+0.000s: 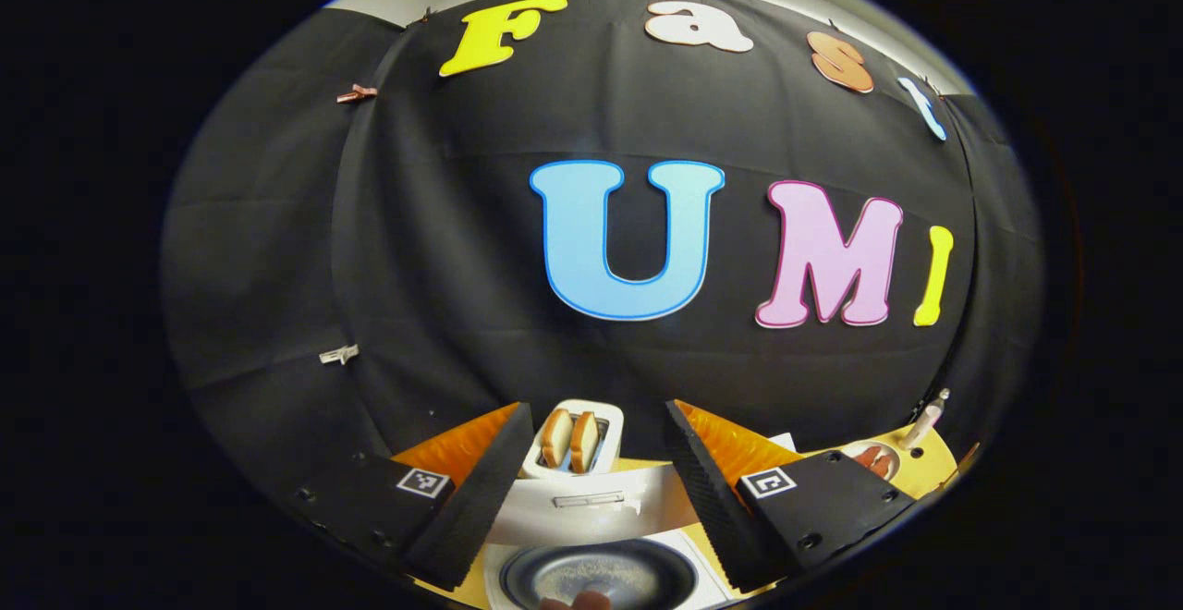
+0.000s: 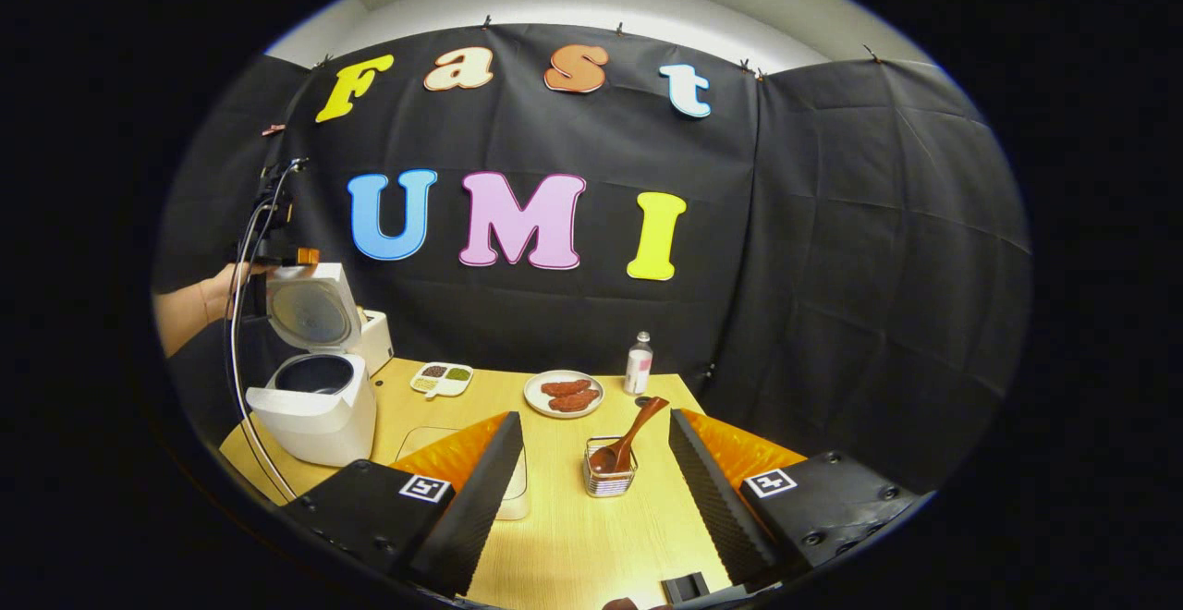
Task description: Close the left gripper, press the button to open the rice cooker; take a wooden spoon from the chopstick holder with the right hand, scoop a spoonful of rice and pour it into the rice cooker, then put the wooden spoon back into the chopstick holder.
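Across the wooden table (image 2: 573, 536) we are lining up the right gripper (image 2: 596, 490), jaws wide and empty, on the wooden spoon (image 2: 627, 439) dead ahead, rice cooker (image 2: 314, 397) lid already open, left gripper (image 1: 591, 490) also agape.

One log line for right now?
rice cooker: lid open | wooden spoon: in chopstick holder | left gripper: open | right gripper: open, empty

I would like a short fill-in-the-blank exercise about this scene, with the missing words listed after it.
1. The rice cooker's lid stands ____.
2. The wooden spoon rests in the wire ____.
3. The toaster holds ____ slices of bread.
4. The right gripper's fingers are ____, with nothing between them.

Missing words: open; holder; two; apart
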The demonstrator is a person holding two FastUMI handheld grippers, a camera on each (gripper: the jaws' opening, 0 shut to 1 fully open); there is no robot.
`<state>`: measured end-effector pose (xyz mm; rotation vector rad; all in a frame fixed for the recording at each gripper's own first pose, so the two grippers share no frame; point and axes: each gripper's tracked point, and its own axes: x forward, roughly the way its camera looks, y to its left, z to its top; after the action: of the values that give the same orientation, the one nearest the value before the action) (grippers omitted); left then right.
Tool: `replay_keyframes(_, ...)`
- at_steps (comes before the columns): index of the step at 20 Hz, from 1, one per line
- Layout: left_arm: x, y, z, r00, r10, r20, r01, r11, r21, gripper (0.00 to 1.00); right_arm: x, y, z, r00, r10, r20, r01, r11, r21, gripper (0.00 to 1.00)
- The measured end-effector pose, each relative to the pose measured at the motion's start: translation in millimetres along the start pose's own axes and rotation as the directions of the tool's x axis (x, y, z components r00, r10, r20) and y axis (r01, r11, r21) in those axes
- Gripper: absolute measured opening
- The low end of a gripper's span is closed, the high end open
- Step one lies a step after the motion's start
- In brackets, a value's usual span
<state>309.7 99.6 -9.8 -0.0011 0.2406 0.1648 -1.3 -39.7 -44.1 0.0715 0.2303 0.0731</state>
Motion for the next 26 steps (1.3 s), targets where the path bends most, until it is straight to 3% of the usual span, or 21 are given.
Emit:
replay_keyframes(8, -65, -15, -87, 0.994, -0.020, -0.105, 0.017, 0.999, -0.029, 0.97, 1, 9, 7, 0.998, 0.054, 0.010, -0.054, 0.999, -0.010, 0.99)
replay_keyframes(19, -75, -17, -146, 0.982, 0.002, -0.186, -0.004, 1.000, -0.013, 0.97, -15, 9, -6, 0.999, 0.052, -0.016, -0.052, 0.999, -0.007, 0.99)
replay_keyframes(26, -79, -17, -191, 0.957, 0.009, -0.290, -0.005, 1.000, 0.012, 0.98, -17, 11, -8, 0.998, 0.054, -0.028, -0.054, 0.999, -0.003, 0.99)
